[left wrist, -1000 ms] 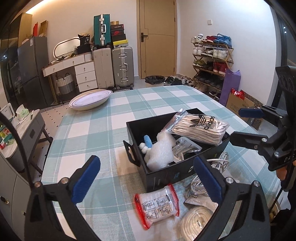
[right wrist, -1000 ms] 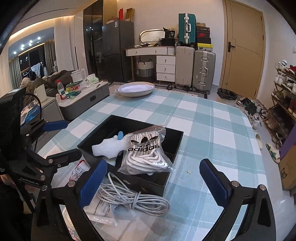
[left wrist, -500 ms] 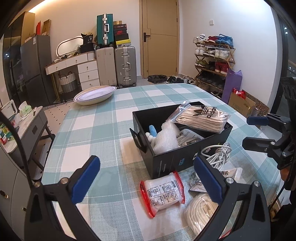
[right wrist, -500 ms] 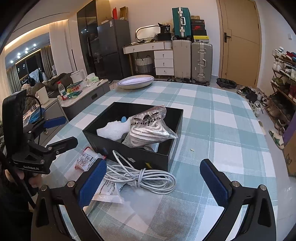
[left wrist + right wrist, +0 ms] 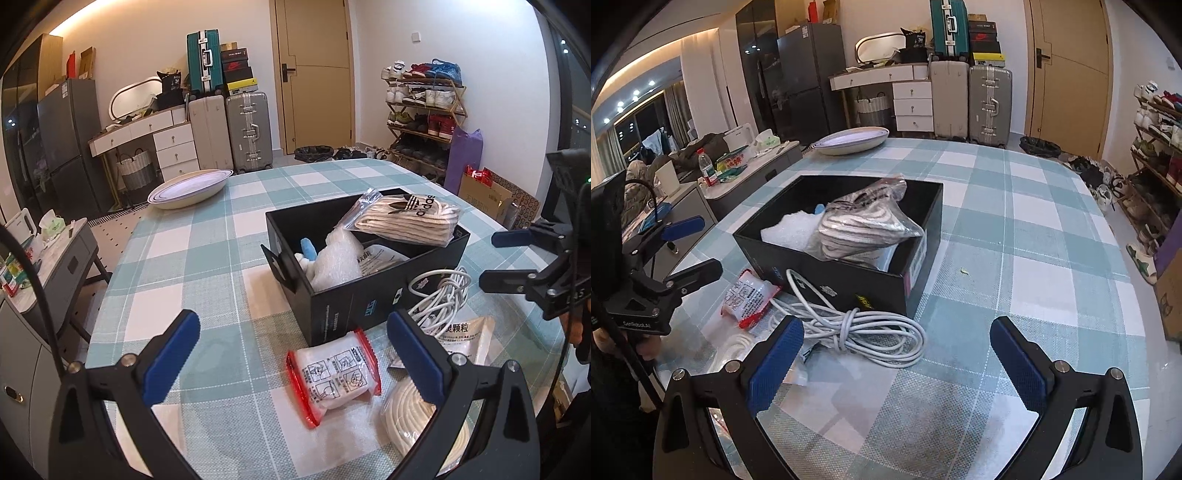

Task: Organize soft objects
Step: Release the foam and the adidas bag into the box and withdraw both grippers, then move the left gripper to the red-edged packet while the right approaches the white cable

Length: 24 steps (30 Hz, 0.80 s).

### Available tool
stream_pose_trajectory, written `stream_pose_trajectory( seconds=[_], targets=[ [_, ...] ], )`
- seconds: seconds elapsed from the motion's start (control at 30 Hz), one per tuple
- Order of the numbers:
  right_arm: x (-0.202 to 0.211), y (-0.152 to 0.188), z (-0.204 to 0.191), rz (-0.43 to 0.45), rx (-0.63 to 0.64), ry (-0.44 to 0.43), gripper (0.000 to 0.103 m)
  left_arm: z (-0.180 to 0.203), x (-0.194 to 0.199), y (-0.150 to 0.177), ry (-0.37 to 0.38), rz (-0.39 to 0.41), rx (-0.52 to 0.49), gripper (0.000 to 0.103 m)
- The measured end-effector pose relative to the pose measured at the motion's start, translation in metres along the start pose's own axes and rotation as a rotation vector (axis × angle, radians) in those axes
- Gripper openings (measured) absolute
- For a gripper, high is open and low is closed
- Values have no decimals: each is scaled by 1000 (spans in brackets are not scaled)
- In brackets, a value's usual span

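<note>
A black shoebox sits open on the checked tablecloth, holding a bagged bundle of Adidas socks propped on its rim and a white bubble-wrap wad. Outside, against its near wall — a red-edged sealed packet, a coiled white cable, a cream rope coil.

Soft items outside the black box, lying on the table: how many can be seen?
4: the red-edged packet before the box, the white cable bundle beside it, the printed pouch under the cable, the cream rope coil nearest. More may be hidden.
</note>
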State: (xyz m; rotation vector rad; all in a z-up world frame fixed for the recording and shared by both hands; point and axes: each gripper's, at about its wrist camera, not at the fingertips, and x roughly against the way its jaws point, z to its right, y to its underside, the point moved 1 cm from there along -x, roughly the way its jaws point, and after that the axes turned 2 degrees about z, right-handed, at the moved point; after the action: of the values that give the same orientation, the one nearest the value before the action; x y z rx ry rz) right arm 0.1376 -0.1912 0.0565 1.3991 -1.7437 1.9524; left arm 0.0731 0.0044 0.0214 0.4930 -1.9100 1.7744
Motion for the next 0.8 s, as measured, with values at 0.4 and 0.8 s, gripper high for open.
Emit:
stream_pose_trajectory(
  seconds=[0.4, 0.8],
  targets=[
    [-35, 13, 12, -108, -36, 0, 103, -1, -7, 5, 23, -35, -7, 102],
    [-44, 14, 2, -127, -22, -31, 102, -1, -14, 8, 35, -71, -3, 102]
  ],
)
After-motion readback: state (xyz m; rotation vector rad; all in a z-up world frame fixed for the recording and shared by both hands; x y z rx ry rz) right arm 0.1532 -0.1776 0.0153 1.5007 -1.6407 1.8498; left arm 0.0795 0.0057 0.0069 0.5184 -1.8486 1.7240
